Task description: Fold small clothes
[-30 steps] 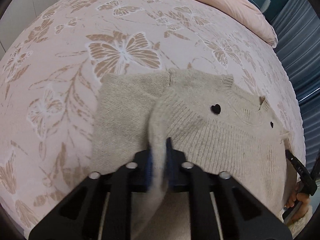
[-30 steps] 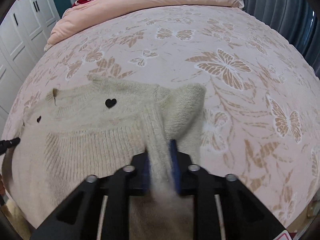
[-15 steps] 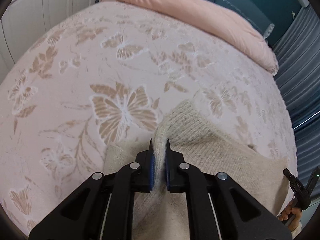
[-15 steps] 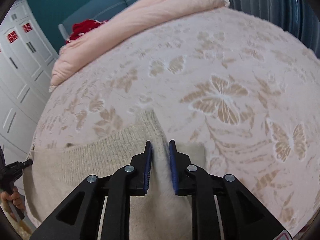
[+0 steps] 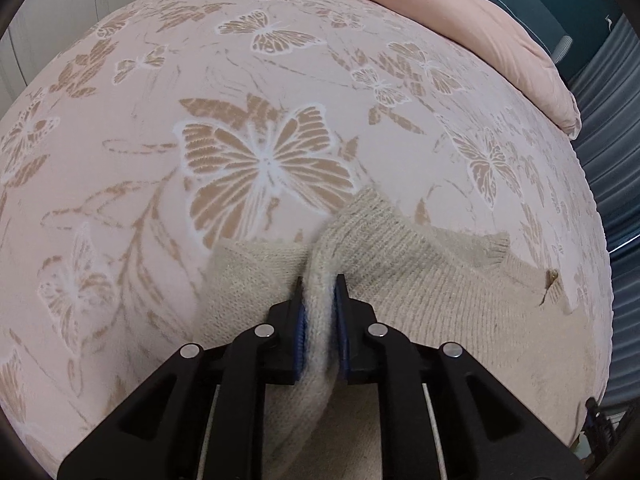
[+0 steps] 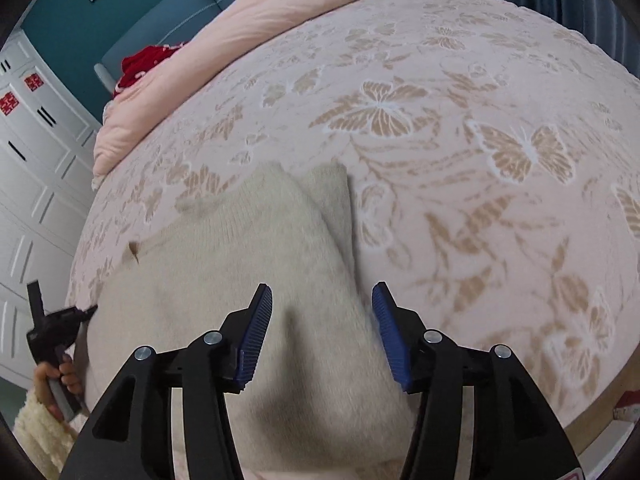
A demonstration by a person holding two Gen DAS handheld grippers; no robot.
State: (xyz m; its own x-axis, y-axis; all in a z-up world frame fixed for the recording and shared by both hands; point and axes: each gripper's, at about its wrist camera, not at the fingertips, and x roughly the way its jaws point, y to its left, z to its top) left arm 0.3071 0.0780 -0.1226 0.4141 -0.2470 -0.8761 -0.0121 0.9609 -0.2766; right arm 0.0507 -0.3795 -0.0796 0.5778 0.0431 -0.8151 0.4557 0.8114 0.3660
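Note:
A small cream knitted sweater (image 5: pixel 440 292) lies folded over on a pink bedspread with tan butterflies. My left gripper (image 5: pixel 319 292) is shut on a fold of the sweater's knit at its left side, low over the bed. In the right wrist view the sweater (image 6: pixel 248 264) lies flat with its bottom half laid over the top. My right gripper (image 6: pixel 322 300) is open just above the sweater's right part, holding nothing. The left gripper (image 6: pixel 60 328) and the hand holding it show at the left edge of the right wrist view.
The bedspread (image 5: pixel 260 100) spreads far beyond the sweater. A pink duvet (image 6: pixel 256 28) lies rolled along the bed's head, with a red item (image 6: pixel 140 64) behind it. White wardrobe doors (image 6: pixel 32 152) stand at the left and blue curtains (image 5: pixel 612 184) at the right.
Both grippers carried the sweater's lower edge forward over its top, hiding the heart patches. The right gripper has since opened and let go; the left stays shut on the knit.

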